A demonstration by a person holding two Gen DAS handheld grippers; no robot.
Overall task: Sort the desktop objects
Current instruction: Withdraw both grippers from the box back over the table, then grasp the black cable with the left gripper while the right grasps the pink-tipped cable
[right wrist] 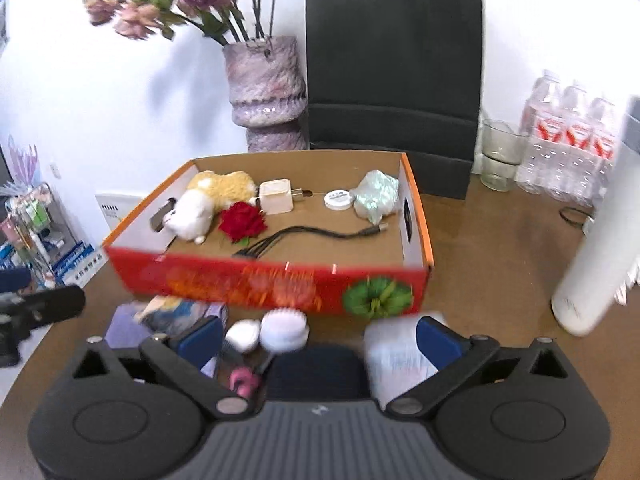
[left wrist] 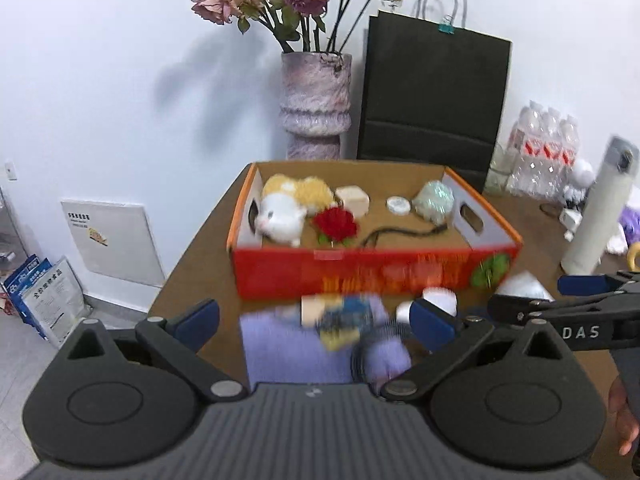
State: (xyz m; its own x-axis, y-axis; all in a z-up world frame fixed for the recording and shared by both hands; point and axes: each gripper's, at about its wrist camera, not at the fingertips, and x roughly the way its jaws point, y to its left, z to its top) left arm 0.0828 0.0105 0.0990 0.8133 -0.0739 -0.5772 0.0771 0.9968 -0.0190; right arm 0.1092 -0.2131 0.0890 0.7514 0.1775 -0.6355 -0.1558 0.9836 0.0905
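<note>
Two tools hover low over the brown table, both with their blue pads spread wide and nothing between them: the left tool and the right tool are released. Biggest thing in play is the orange-red cardboard box, sitting mid-table just beyond both tools. Inside it, at the left end, lies the white-and-yellow plush toy, with the red rose just beside it, then the white charger and a black cable across the floor of the box. In front of the box, still on the table, a purple cloth lies beneath the left tool, and a small round white brush sits near the right tool's left pad.
</note>
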